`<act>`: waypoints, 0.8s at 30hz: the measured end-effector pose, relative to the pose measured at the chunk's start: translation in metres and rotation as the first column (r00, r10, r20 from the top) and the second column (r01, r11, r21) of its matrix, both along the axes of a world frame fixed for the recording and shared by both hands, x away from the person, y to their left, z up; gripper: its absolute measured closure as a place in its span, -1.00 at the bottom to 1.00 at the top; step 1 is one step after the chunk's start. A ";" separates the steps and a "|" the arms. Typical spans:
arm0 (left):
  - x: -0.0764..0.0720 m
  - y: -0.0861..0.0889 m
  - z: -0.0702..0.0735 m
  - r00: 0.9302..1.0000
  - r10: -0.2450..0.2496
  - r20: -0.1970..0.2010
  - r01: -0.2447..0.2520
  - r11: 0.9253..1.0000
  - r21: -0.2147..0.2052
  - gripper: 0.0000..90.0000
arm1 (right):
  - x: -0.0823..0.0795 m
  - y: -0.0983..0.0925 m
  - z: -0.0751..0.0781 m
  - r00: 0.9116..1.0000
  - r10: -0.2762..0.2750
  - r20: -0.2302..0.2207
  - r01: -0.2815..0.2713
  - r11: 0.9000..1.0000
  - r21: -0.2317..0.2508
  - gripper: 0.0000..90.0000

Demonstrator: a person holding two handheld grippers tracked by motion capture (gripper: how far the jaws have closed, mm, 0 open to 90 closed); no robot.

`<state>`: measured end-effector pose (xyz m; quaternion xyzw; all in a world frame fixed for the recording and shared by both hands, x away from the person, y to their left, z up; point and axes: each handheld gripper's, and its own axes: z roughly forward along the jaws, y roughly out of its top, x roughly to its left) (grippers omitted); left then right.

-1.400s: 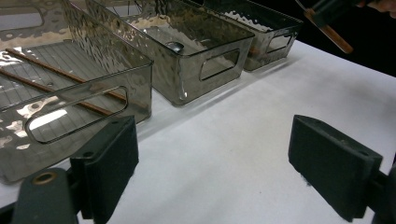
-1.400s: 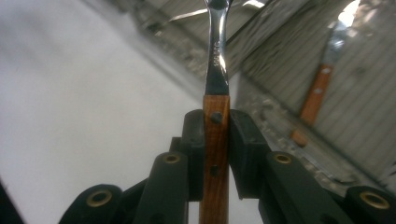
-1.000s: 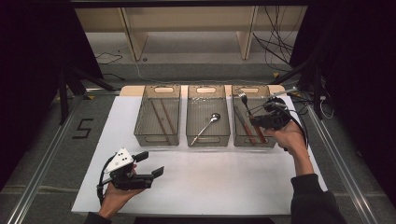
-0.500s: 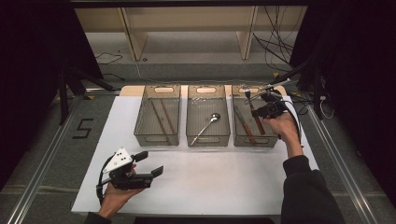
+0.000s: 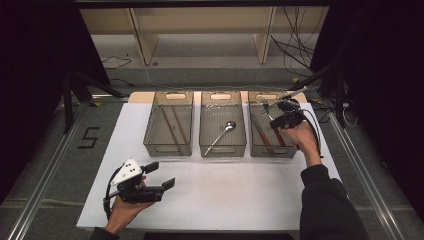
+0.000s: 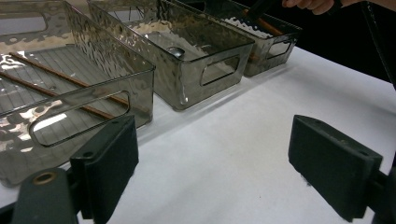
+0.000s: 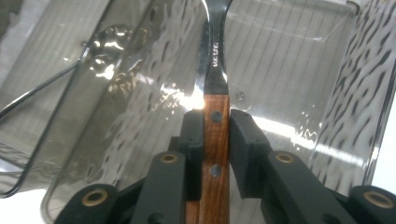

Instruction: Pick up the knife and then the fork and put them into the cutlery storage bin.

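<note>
Since a second ago, the right gripper (image 5: 274, 119) has travelled from the near end of the right-hand bin (image 5: 270, 149) toward its far end and dipped lower, while the left gripper (image 5: 159, 176) has kept its place on the white table cover (image 5: 240, 190). In the right gripper view, the wooden-handled utensil (image 7: 214, 140) stands between the two pads, its riveted handle running up into a steel neck. The jaws have just been easing apart, and the pads look barely clear of the wood, so the grip seems to be letting go. The utensil hangs over the right-hand bin, where other wooden-handled pieces (image 5: 263, 136) already lie. The step in hand looks like dropping it in there; next the jaws need to open fully and the hand lift away without dragging the handle. The left gripper's jaws stand wide apart with nothing between them. A stamped mark on the steel neck is too small to read, and a "5" (image 5: 89, 137) is taped on the floor at left.
</note>
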<state>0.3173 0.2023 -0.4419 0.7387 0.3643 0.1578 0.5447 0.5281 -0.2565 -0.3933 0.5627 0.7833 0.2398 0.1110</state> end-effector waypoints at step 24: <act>0.000 0.000 0.000 1.000 0.002 -0.004 -0.002 1.000 -0.009 -0.65 | -0.079 0.012 0.025 0.963 0.126 0.239 -0.176 0.964 0.199 -0.29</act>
